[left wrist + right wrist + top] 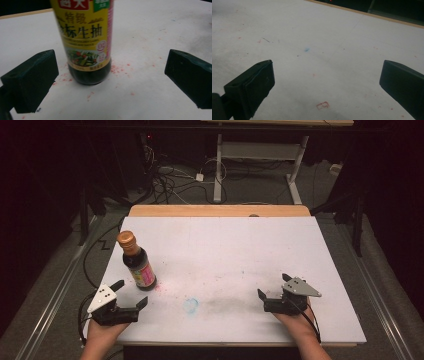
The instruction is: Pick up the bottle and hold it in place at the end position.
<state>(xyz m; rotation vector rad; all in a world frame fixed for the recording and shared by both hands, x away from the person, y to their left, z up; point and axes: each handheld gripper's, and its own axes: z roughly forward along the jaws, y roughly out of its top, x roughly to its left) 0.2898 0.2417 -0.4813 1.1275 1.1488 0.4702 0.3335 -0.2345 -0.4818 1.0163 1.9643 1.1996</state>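
Note:
A dark soy-sauce bottle (138, 262) with a gold cap and a yellow label stands upright at the left of the white table (225, 250). My left gripper (131, 293) rests open on the table just in front of it, jaws spread wide. In the left gripper view the bottle (87, 45) stands a little beyond the jaws, nearer the left one, with nothing between them. My right gripper (272, 285) sits open near the front right of the table, and its jaws frame bare tabletop (324, 65).
The white board carries red specks, a blue smudge (191, 305) and a grey smear near the front middle. A wooden strip (220, 210) edges the far side. Beyond it stand a desk frame and cables on the floor.

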